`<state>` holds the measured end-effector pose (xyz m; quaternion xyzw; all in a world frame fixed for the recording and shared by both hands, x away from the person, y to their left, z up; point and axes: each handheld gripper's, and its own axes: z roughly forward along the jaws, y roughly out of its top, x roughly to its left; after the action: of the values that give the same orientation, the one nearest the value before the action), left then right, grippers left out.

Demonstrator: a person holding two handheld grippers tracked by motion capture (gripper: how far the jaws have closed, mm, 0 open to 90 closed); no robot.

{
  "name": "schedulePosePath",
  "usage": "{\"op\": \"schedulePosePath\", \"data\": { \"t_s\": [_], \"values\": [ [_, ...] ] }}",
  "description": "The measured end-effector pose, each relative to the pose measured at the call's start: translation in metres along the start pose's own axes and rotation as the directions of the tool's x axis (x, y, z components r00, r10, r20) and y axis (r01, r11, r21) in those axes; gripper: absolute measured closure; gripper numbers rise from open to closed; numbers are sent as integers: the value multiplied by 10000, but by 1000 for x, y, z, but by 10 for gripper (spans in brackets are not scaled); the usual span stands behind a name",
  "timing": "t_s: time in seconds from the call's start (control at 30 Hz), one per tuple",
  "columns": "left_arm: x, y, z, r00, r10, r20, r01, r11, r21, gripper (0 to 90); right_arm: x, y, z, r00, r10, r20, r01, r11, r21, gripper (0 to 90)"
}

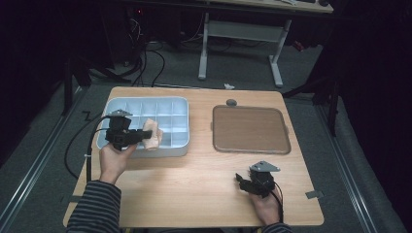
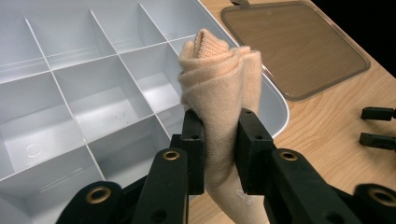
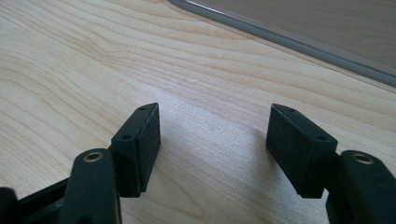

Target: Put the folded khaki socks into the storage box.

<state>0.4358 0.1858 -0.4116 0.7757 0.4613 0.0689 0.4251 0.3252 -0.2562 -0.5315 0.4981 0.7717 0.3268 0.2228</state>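
Observation:
A rolled peach-coloured cloth [image 2: 219, 84] is pinched between the jaws of my left gripper [image 2: 219, 149], which is shut on it. In the high view the left gripper [image 1: 145, 135] holds the cloth [image 1: 153, 133] over the front right compartments of a pale grey divided tray [image 1: 177, 104]. The tray's compartments [image 2: 84, 102] look empty. My right gripper [image 1: 241, 180] rests low near the table's front right, open, with bare wood between its jaws [image 3: 212, 149].
A flat brown lid with a clear rim [image 1: 250, 128] lies to the right of the tray; its edge [image 3: 289, 39] runs ahead of the right gripper. A small grey piece [image 1: 314, 194] sits at the table's right front corner. Desk legs and cables stand beyond the table.

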Motion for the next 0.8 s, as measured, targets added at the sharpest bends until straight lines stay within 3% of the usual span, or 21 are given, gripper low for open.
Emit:
{"op": "schedulePosePath", "data": {
  "t_s": [0.8],
  "values": [
    [27,-1,13,9985,-514,-203,519,9983,273,757,0,0,0,10000,12,10,-12,10000,2,352]
  ]
}}
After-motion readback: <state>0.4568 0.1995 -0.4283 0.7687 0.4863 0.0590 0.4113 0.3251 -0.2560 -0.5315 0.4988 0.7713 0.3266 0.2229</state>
